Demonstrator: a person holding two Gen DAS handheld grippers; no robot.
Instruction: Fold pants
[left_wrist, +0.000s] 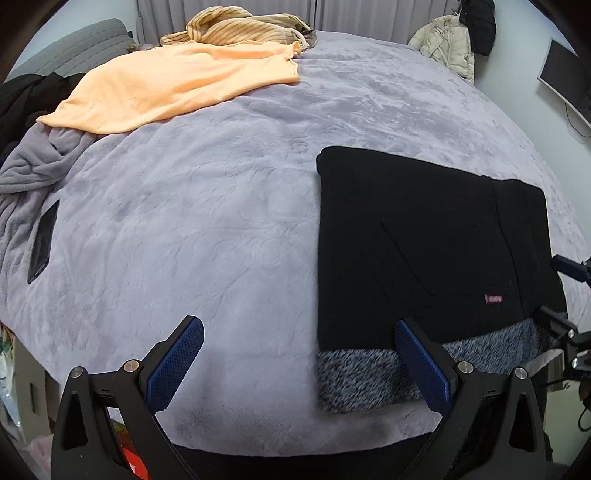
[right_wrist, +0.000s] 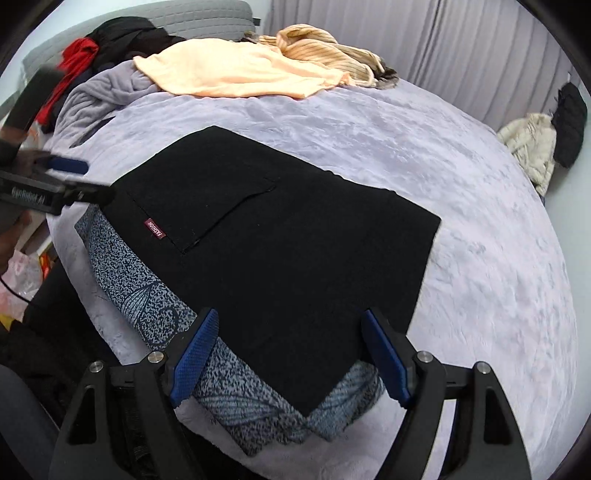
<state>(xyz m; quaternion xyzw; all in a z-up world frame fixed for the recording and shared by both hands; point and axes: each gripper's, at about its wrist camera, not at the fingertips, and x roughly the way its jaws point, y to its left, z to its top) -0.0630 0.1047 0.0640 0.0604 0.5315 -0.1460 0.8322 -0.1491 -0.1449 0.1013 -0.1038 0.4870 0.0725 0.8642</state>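
Observation:
The black pants lie folded into a flat rectangle on the lilac bed cover, with a small red label near the front. They rest on a speckled blue-grey garment at the bed's front edge. My left gripper is open and empty, just left of the pants' near left corner. In the right wrist view the pants fill the middle, and my right gripper is open and empty above their near edge. The left gripper shows there at the far left.
An orange top and a striped tan garment lie at the far side of the bed. Dark and red clothes are piled at the headboard. Jackets hang on the right wall. A dark flat object lies at the left.

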